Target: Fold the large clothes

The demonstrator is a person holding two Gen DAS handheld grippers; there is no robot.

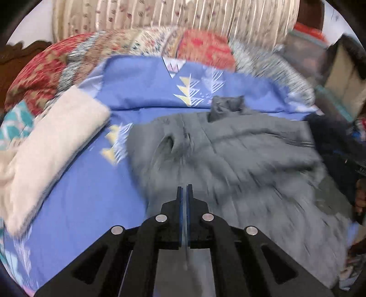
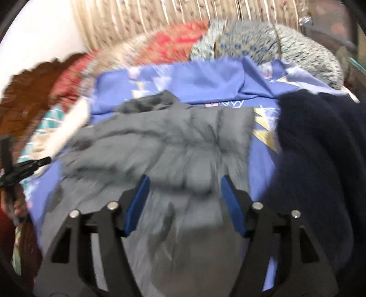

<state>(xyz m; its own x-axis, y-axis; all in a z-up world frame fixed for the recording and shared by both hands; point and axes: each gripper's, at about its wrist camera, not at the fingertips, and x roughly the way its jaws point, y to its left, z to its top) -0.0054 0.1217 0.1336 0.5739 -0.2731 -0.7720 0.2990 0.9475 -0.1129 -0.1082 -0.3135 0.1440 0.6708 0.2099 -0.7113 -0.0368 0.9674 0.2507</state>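
A large grey garment (image 1: 228,155) lies crumpled on a blue patterned bedsheet (image 1: 87,196). It also shows in the right wrist view (image 2: 173,141). My left gripper (image 1: 185,188) is shut, its tips just above the garment's near edge, with nothing seen between them. My right gripper (image 2: 184,180) is open, its blue pads (image 2: 137,205) wide apart over the garment's near part. The left gripper shows at the left edge of the right wrist view (image 2: 25,169). Both views are blurred by motion.
A folded cream cloth (image 1: 50,146) lies on the left of the bed. A dark navy fleece garment (image 2: 320,160) lies on the right. Patterned pillows (image 1: 141,43) and a striped curtain (image 1: 173,16) are at the back.
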